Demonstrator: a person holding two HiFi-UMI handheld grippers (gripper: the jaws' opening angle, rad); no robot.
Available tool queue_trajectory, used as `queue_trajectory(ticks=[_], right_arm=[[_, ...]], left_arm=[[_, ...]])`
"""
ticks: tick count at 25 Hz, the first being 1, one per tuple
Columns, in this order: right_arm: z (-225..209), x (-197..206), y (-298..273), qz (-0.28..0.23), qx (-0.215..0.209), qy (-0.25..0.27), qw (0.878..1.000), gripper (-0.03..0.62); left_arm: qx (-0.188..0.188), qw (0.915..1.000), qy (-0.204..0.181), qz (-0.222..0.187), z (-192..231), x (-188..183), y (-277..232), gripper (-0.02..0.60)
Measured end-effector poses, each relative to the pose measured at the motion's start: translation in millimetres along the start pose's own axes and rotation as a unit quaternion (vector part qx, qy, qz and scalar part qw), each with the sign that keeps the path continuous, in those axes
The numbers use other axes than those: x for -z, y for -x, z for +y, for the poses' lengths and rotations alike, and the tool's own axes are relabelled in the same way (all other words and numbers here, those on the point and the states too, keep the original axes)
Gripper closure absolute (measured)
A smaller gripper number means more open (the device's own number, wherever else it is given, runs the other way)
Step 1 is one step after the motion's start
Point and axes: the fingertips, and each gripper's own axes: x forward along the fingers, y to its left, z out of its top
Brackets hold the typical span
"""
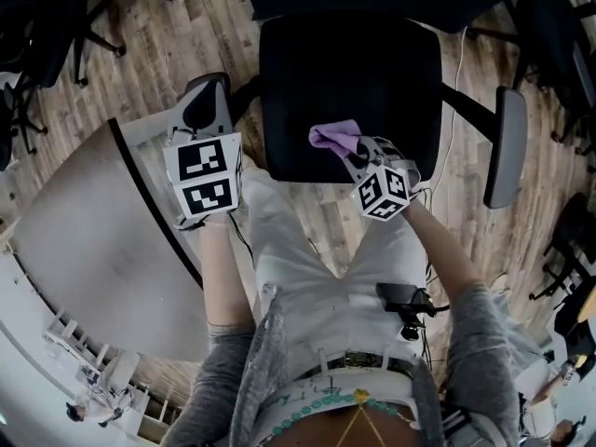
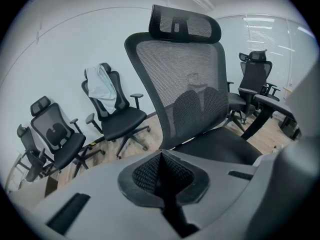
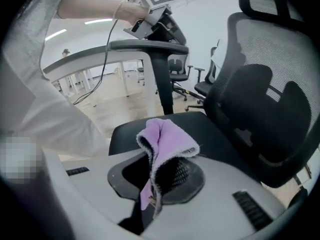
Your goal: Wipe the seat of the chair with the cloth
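Cloth (image 1: 333, 136): clenched in my right gripper (image 1: 358, 155) jaws over seat (image 1: 372, 73); wipe apparently starting. Left gripper (image 2: 161, 159): jaws together, empty. Next: press, sweep.

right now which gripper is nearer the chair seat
Right. The right gripper holds the purple cloth over the front edge of the seat; the left gripper sits shut above the armrest, off to the side.

Wood plank floor (image 1: 140, 54), white wall (image 2: 60, 49), spare black mesh chairs (image 2: 57, 139) along it, 1 draped with a white garment (image 2: 100, 86), curved grey table (image 1: 84, 259).
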Motion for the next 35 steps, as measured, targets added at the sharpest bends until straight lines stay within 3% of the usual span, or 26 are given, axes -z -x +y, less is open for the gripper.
queue_trajectory(ticks=[7,12,18,21,25,35], right_arm=[[68,-54,-60,-0.003,-0.078,0.066,0.995,0.546],[86,-58,-98,0.034,-0.078,0.065,0.994,0.546],[98,-34,-135,0.101,-0.076,0.089,0.988,0.546],[97,-34,-135,0.107,-0.072,0.095,0.987,0.546],[98,-34,-134,0.119,-0.069,0.149,0.979,0.546],[98,-26,-130,0.132,-0.073,0.154,0.976,0.546]], left_arm=[[0.000,1.0000,0.002,0.001,-2,-1,0,0.574],[0.004,1.0000,0.002,0.000,-2,1,-1,0.574],[0.003,1.0000,0.001,-0.001,-2,0,0,0.574],[0.003,1.0000,-0.001,-0.002,-5,0,1,0.574],[0.003,1.0000,-0.002,-0.001,-5,0,0,0.574],[0.005,1.0000,-0.003,-0.001,-4,0,2,0.574]])
